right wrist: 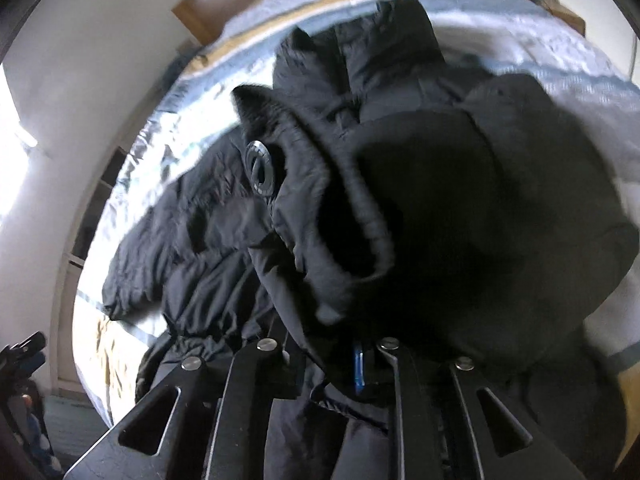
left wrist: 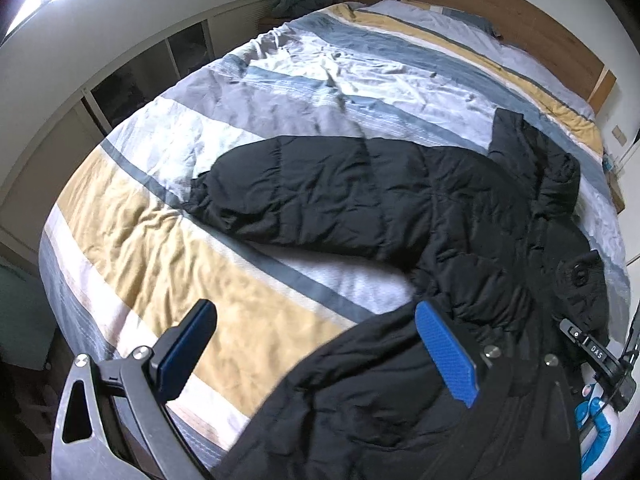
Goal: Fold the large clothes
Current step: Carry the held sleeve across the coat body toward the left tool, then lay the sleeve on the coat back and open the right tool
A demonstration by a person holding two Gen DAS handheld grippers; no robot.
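Black puffer coat lies across the striped duvet on the bed, body filling the centre and right of the left wrist view, 1 sleeve stretching toward centre left, another part draped at lower centre. Wooden headboard at upper right.

Left gripper at the bottom of that view: jaws spread wide, nothing between them, right blue pad just over the coat's lower part, left finger over bare duvet.

Right gripper at the bottom of the right wrist view: fingers close together and buried in coat fabric, a bunched fold with a round button rising in front of the lens. Frame blurred; only a sliver of blue pad shows. Cannot tell whether the pads press on the fabric or have let go.

Step, by my reading: early fold, the right side carrying a coat edge or flap over the body, the left free to take hold.

Next move likely calls for the left gripper to close on the near sleeve or hem, then both to lay fabric flat over the torso; puffy fill will spring back, so press down.
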